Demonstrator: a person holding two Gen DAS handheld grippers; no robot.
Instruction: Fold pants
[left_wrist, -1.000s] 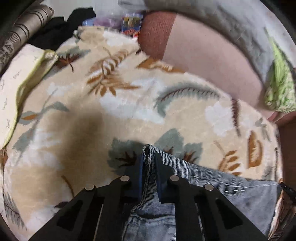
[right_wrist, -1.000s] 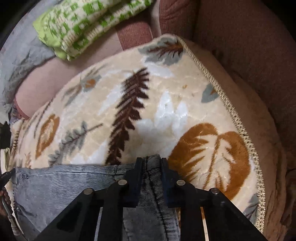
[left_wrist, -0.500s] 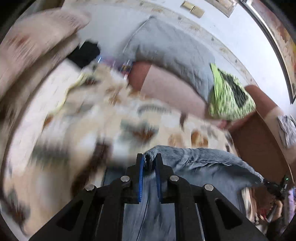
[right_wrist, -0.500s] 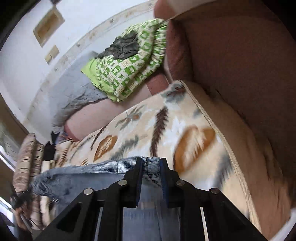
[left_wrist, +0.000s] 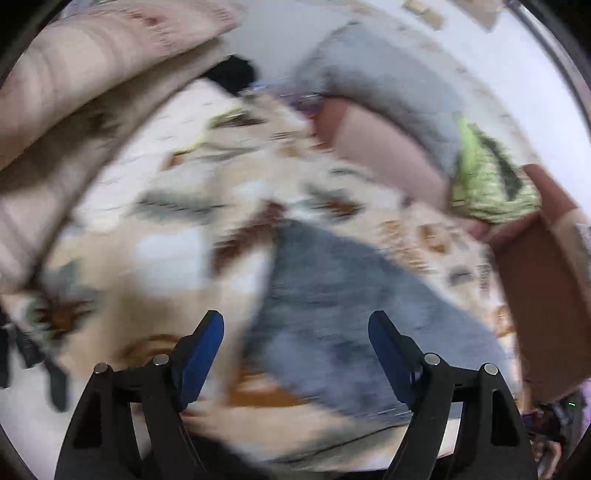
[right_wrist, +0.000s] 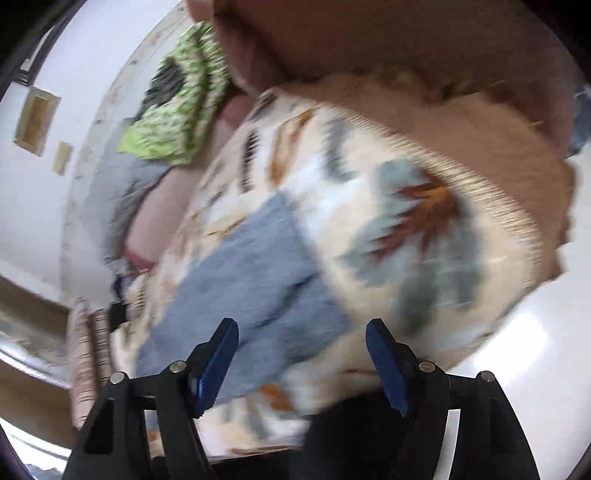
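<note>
The left claw (left_wrist: 295, 354) points down at a slant over the bed, its two blue-padded fingers (left_wrist: 201, 354) spread wide and opening further, with nothing pressed between them; the cloth shows below through the gap, not touched by either pad. The right claw (right_wrist: 301, 360) is tilted down the same way, and the scene in its view leans as though the wrist were rolled; its jaws too are opening and released, the pads (right_wrist: 216, 363) clear of any fabric. The pants (left_wrist: 332, 314) are blue-grey denim, lying flat on a cream blanket (left_wrist: 166, 258) printed with brown and grey-green leaves. In the left wrist view they run as one broad band from the middle of the blanket toward the lower right; in the right wrist view (right_wrist: 251, 291) they show as a roughly rectangular shape with straight edges, lying toward the left half of the blanket. Both views are smeared by motion, so seams, pockets and how many layers lie stacked cannot be made out. A green patterned cloth (left_wrist: 487, 177) lies beyond the blanket near a grey pillow (left_wrist: 380, 81).
</note>
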